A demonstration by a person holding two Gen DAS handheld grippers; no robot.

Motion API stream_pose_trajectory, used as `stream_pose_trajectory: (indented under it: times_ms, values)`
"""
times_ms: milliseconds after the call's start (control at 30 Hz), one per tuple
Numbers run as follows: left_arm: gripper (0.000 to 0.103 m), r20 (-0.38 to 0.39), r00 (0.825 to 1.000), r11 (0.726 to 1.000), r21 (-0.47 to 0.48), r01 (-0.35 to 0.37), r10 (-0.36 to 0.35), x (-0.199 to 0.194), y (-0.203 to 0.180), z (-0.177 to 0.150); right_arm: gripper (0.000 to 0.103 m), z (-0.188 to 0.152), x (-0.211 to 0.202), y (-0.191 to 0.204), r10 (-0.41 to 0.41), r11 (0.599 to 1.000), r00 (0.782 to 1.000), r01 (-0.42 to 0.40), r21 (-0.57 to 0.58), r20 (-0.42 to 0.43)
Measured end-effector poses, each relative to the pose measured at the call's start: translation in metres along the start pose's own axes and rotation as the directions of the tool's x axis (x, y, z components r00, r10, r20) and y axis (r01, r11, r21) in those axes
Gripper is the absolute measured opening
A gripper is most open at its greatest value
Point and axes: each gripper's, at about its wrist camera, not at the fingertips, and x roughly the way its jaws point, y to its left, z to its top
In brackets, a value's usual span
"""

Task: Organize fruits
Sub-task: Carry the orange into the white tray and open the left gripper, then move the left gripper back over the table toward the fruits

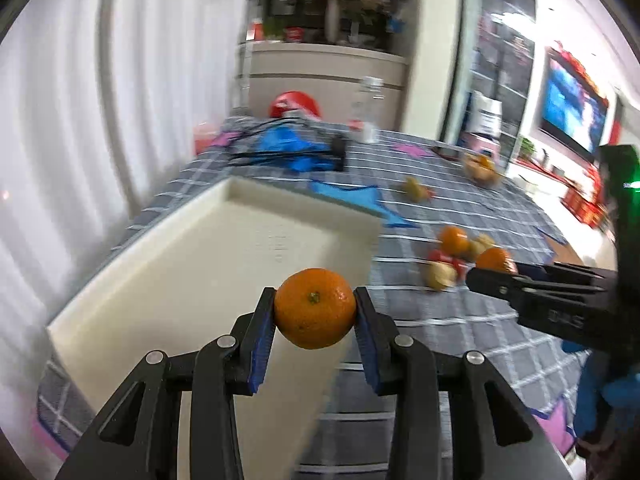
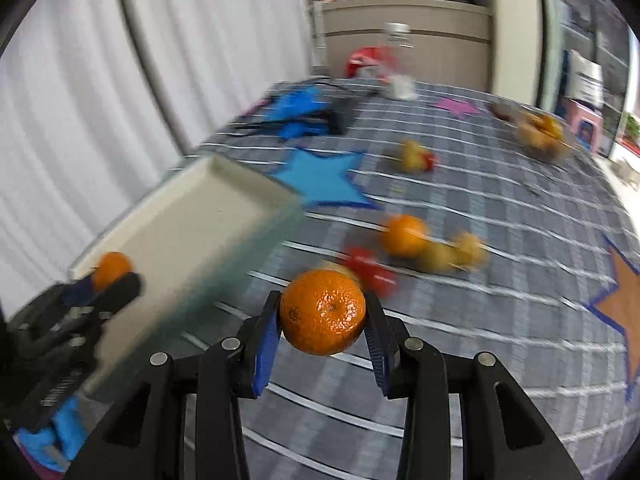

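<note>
A big table is covered with a grey checked cloth (image 2: 460,320) that has blue, pink and orange stars on it. On its left side sits a large cream tray (image 1: 168,264), close to the white curtain (image 1: 60,140).

The left gripper (image 1: 315,308) is clamped on a mandarin (image 1: 315,308), with a blue pad pressing each side. It hangs over the near right corner of the tray. In the right wrist view this left gripper (image 2: 108,280) shows at the tray's near edge with its orange fruit.

The right gripper (image 2: 322,312) is clamped on a second mandarin (image 2: 322,312). It hangs over the cloth, just right of the tray.

More loose fruit (image 2: 404,236) lies on the cloth past it: an orange one, some yellow ones and something red, all blurry. Far back on the right is a bowl of fruit (image 2: 542,136).
</note>
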Motion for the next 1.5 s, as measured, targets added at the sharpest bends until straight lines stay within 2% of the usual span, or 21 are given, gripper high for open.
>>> stream_pose_trajectory:
  times_ms: [133,267,333,367,400,467,600,667,767,867,900,1033,1100,1133,1200,1300,1400,1500]
  values:
    - [0.041,-0.007,0.996,0.996,-0.017,-0.084,0.083,0.012,0.024,-0.003,0.041,0.019,0.019,0.043,0.049,0.997,0.999,-0.049,-0.057,-0.008]
    - [0.041,-0.065,0.993,0.993,-0.059,-0.107,0.103,0.027,0.042,-0.013,0.042,0.031,0.043,0.072,0.066,0.994,0.997,-0.068,-0.085,-0.033]
    - [0.042,-0.069,0.995,0.992,-0.101,-0.073,0.066,0.028,0.049,-0.012,0.057,0.034,0.055,0.077,0.074,0.992,0.996,-0.079,-0.095,-0.056]
    - [0.044,-0.053,0.996,0.992,-0.101,-0.079,0.074,0.024,0.050,-0.013,0.082,0.034,0.058,0.076,0.062,0.994,0.996,-0.068,-0.087,-0.068]
    - [0.051,-0.041,0.995,0.992,-0.088,-0.095,0.092,0.022,0.048,-0.013,0.096,0.035,0.057,0.073,0.052,0.996,0.997,-0.057,-0.073,-0.064]
    - [0.062,-0.022,0.993,0.992,-0.042,-0.119,0.118,0.018,0.042,-0.014,0.097,0.033,0.042,0.061,0.037,0.999,0.999,-0.038,-0.034,-0.016]
    - [0.063,0.022,0.991,0.992,0.010,-0.129,0.129,0.007,0.029,-0.014,0.097,0.027,0.015,0.023,-0.013,0.999,1.000,0.012,0.052,0.013]
    - [0.064,0.038,0.996,0.996,0.043,-0.080,0.079,-0.001,0.014,-0.013,0.097,0.018,0.007,0.001,-0.031,0.994,0.999,0.030,0.107,0.006]
    - [0.069,0.041,0.999,0.992,0.129,0.005,-0.010,-0.007,-0.022,-0.015,0.097,-0.005,-0.004,-0.039,-0.109,0.976,0.994,0.113,0.188,-0.030]
    - [0.070,-0.010,0.995,0.972,0.213,0.100,-0.100,-0.001,-0.066,-0.025,0.097,-0.032,-0.014,-0.077,-0.237,0.938,0.969,0.246,0.243,-0.064]
    - [0.070,-0.030,0.993,0.968,0.224,0.114,-0.110,0.003,-0.075,-0.028,0.097,-0.042,-0.018,-0.092,-0.279,0.921,0.957,0.289,0.262,-0.077]
    - [0.070,-0.108,0.987,0.955,0.262,0.142,-0.118,0.027,-0.112,-0.041,0.097,-0.071,-0.032,-0.145,-0.359,0.856,0.927,0.374,0.356,-0.111]
    - [0.070,-0.140,0.986,0.954,0.271,0.130,-0.094,0.038,-0.119,-0.044,0.102,-0.078,-0.039,-0.164,-0.385,0.829,0.916,0.398,0.393,-0.115]
    - [0.070,-0.160,0.985,0.958,0.265,0.110,-0.069,0.047,-0.118,-0.043,0.103,-0.081,-0.043,-0.169,-0.390,0.825,0.915,0.399,0.401,-0.106]
    - [0.071,-0.177,0.981,0.970,0.212,0.119,-0.082,0.052,-0.110,-0.035,0.103,-0.084,-0.048,-0.177,-0.382,0.828,0.921,0.377,0.416,-0.075]
    - [0.072,-0.159,0.986,0.981,0.193,-0.026,0.057,0.064,-0.094,-0.023,0.103,-0.086,-0.047,-0.176,-0.377,0.839,0.926,0.357,0.410,-0.034]
    - [0.081,-0.160,0.986,0.984,0.174,-0.027,0.056,0.065,-0.091,-0.025,0.103,-0.082,-0.042,-0.175,-0.381,0.841,0.924,0.361,0.403,-0.033]
    - [0.083,-0.132,0.988,0.974,0.218,-0.053,0.084,0.062,-0.100,-0.030,0.103,-0.082,-0.041,-0.172,-0.396,0.840,0.917,0.382,0.385,-0.046]
